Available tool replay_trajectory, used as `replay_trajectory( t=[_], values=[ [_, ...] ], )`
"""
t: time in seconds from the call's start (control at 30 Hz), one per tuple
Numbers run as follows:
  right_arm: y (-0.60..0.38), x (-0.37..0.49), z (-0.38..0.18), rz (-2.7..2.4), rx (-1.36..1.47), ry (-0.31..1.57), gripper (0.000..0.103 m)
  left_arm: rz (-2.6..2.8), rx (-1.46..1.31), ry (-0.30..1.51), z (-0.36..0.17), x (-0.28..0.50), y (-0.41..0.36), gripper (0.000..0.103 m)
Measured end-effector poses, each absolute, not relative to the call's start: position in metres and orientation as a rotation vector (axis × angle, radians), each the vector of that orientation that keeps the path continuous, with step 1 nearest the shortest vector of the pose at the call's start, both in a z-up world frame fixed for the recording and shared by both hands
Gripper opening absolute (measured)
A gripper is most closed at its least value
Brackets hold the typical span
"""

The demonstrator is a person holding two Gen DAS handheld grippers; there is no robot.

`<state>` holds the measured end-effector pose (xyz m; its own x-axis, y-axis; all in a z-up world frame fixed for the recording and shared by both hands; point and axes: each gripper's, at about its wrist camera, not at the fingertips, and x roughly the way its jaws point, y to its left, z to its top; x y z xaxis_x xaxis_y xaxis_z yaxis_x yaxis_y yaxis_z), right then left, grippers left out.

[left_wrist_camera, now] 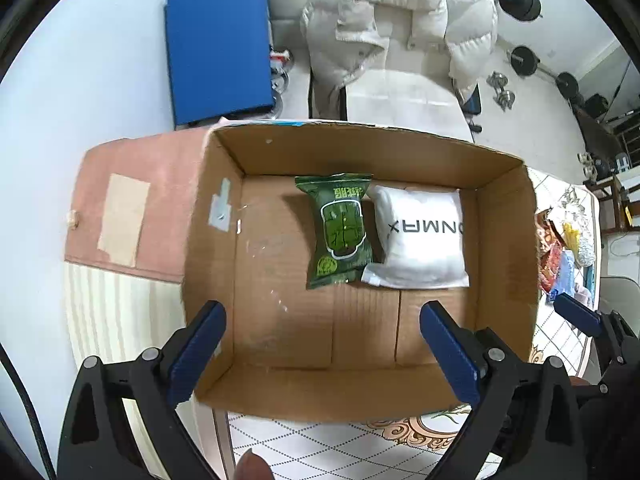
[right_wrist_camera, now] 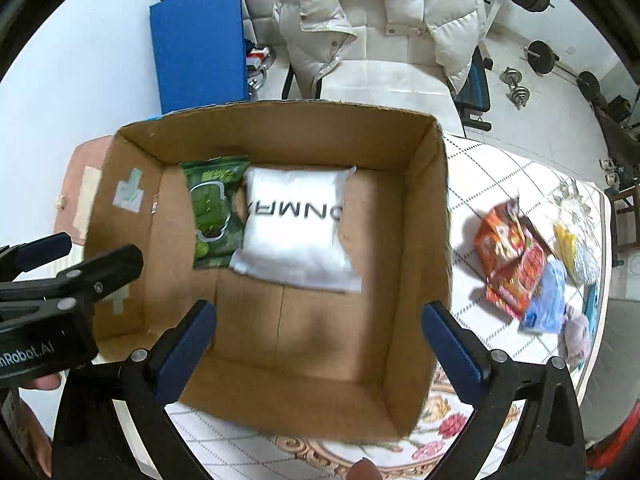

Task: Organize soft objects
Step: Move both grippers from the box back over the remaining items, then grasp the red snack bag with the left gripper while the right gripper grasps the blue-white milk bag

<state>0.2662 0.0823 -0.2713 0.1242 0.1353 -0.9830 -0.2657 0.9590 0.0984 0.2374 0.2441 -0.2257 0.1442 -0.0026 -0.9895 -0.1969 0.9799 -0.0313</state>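
An open cardboard box (left_wrist_camera: 224,240) (right_wrist_camera: 432,208) stands on the table. Inside, at its far end, a green soft packet (left_wrist_camera: 340,232) (right_wrist_camera: 216,216) lies next to a white soft packet (left_wrist_camera: 424,236) (right_wrist_camera: 296,232) with black letters. My left gripper (left_wrist_camera: 324,320) is open and empty above the box's near half. My right gripper (right_wrist_camera: 316,320) is open and empty above the box too. The left gripper also shows at the left edge of the right wrist view (right_wrist_camera: 72,256). The right gripper's finger shows at the right edge of the left wrist view (left_wrist_camera: 580,314).
Several loose packets, red (right_wrist_camera: 512,256), blue (right_wrist_camera: 548,300) and yellow (right_wrist_camera: 566,240), lie on the patterned tablecloth (right_wrist_camera: 500,184) right of the box. A pink mat (left_wrist_camera: 136,200) lies left of it. A chair with a white puffer jacket (left_wrist_camera: 400,20) stands behind the table.
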Motion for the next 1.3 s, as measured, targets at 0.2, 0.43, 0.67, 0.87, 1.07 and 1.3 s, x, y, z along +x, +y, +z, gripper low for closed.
replay_trajectory(
  t=[0.2, 0.43, 0.67, 0.87, 1.07, 1.3],
  values=[
    [0.076, 0.228, -0.231, 0.297, -0.104, 1.344, 0.103, 0.191, -0.143, 1.34, -0.198, 0.202, 0.243, 0.103],
    [0.066, 0.19, -0.211, 0.342, -0.058, 1.335, 0.103, 0.19, -0.173, 1.299, -0.176, 0.166, 0.236, 0.103],
    [0.018, 0.181, -0.199, 0.365, 0.053, 1.34, 0.103, 0.139, -0.075, 1.245, -0.148, 0.171, 0.173, 0.103],
    [-0.105, 0.201, -0.192, 0.219, 0.145, 1.325, 0.103, 0.063, 0.049, 1.245, -0.144, 0.211, 0.077, 0.103],
    [-0.229, 0.257, -0.245, 0.035, 0.271, 1.374, 0.103, -0.051, 0.098, 1.392, -0.213, 0.282, -0.024, 0.102],
    [-0.265, 0.322, -0.367, 0.029, 0.323, 1.58, 0.09, -0.032, 0.159, 1.485, -0.279, 0.327, -0.074, 0.097]
  ],
)
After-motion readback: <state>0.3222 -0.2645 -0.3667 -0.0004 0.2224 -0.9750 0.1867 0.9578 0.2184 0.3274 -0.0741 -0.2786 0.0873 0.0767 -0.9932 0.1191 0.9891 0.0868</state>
